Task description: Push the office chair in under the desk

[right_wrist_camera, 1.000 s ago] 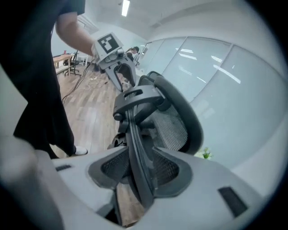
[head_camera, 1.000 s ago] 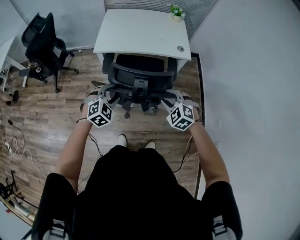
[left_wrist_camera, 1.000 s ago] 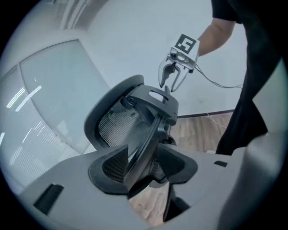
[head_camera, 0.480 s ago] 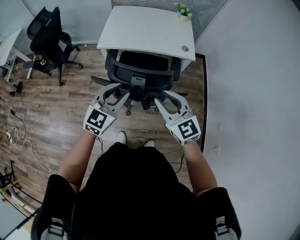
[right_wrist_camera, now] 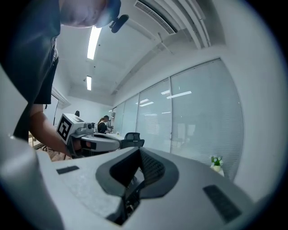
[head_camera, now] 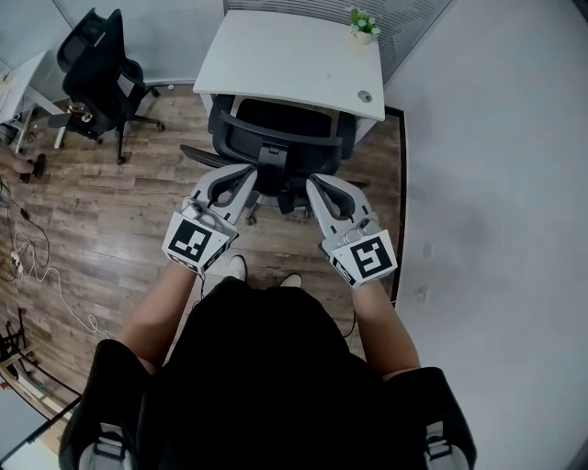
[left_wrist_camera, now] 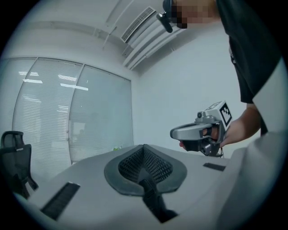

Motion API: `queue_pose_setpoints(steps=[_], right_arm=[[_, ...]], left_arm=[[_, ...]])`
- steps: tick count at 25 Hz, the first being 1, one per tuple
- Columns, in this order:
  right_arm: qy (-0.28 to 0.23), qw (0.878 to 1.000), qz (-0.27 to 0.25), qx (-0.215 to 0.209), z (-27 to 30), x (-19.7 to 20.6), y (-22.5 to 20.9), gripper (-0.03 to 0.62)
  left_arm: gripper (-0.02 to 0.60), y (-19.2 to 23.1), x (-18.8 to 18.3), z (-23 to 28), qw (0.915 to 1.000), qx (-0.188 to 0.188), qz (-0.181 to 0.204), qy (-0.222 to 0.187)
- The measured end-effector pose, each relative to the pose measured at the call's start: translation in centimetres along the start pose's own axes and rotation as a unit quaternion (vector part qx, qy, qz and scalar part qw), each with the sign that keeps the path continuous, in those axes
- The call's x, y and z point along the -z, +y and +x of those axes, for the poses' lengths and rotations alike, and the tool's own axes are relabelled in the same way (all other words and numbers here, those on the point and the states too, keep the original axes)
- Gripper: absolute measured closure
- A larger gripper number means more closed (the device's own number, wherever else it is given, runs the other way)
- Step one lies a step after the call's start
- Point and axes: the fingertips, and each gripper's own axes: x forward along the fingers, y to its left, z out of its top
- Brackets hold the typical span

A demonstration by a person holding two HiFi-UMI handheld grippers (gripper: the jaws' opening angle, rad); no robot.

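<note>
Head view: hand-held grippers newly clenched, empty, behind office chair at desk; second chair left.

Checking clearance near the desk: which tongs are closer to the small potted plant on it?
Right. In the head view the right tongs sit below and slightly left of the plant; the left tongs are further left still.

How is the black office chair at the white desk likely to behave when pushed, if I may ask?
The office chair stands on a wheeled base on wood floor, so it probably rolls easily. That base spreads from one hub, so an off-centre push may swivel it.
</note>
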Motion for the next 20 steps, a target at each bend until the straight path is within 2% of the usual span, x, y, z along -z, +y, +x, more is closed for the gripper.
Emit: queue_pose_setpoints(steps=[20], right_arm=[[-0.011,1.0,-0.005,0.014,1.2,-1.2,0.7,0.592]], left_arm=[[0.588,0.3,-1.3,0.0,0.9999,0.013,-0.003,-0.009]])
